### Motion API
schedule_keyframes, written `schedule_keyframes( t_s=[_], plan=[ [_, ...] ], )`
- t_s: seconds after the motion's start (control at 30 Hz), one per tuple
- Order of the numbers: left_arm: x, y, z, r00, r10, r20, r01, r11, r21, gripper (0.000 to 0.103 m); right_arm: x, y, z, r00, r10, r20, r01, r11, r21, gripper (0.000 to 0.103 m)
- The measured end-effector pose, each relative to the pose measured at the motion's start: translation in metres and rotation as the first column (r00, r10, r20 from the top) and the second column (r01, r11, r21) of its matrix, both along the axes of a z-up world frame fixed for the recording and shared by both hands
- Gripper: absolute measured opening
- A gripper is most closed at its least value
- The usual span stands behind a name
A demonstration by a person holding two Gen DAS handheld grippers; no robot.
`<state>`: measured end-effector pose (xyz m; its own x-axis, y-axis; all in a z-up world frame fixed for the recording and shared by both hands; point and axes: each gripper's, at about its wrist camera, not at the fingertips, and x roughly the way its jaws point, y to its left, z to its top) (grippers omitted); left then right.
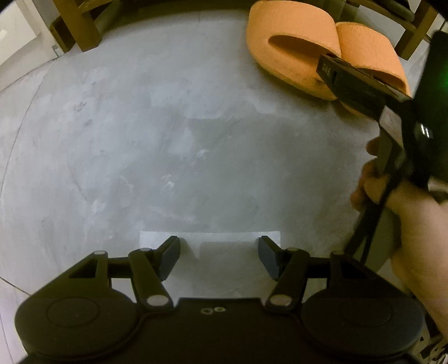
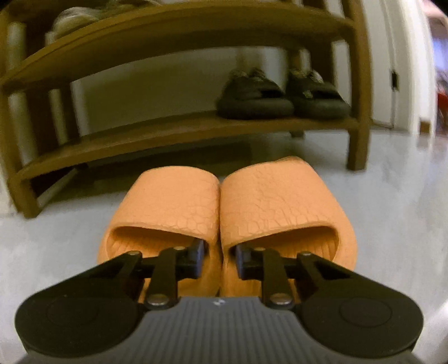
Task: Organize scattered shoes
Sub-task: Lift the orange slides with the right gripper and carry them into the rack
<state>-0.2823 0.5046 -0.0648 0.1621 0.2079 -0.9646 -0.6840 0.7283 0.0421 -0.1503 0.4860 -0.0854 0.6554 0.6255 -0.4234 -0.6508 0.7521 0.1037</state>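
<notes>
Two orange slide slippers stand side by side on the grey floor in front of a wooden shoe rack, the left one (image 2: 168, 201) touching the right one (image 2: 280, 201). My right gripper (image 2: 219, 259) has one finger inside each slipper, and its pads pinch the two touching inner walls together. In the left wrist view the same pair (image 1: 291, 25) lies at the top right with the right gripper (image 1: 327, 70) reaching into it. My left gripper (image 1: 218, 257) points down at bare floor, open, with nothing between its fingers.
The wooden shoe rack (image 2: 182, 131) stands just beyond the slippers. A pair of dark shoes (image 2: 254, 98) sits on the right of its lower shelf, and pale shoes (image 2: 72, 19) on the upper one. A person's hand (image 1: 414, 224) holds the right gripper. A white door is at the right.
</notes>
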Motion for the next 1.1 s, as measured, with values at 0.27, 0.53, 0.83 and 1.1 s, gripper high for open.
schedule_keyframes(
  t_s=[0.27,0.53,0.83,1.1],
  plan=[
    [0.001,-0.006,0.013,0.999,0.022,0.029,-0.023,1.000,0.018,0.062,-0.009,-0.017,0.018,0.998,0.046,0.040,-0.046,0.999,0.005,0.025],
    [0.003,-0.001,0.029,0.997,0.049,0.054,-0.052,0.998,0.047,0.062,-0.011,-0.035,0.039,0.999,0.042,-0.013,-0.042,0.999,0.025,0.025],
    [0.001,0.010,0.042,0.994,0.077,0.078,-0.084,0.992,0.096,0.062,-0.035,-0.050,0.078,0.993,0.110,0.043,-0.113,0.990,0.081,0.025],
    [-0.002,0.035,0.053,0.986,0.129,0.108,-0.141,0.983,0.117,0.062,-0.053,-0.037,0.109,0.975,0.189,0.112,-0.204,0.970,0.135,0.025]
  ],
)
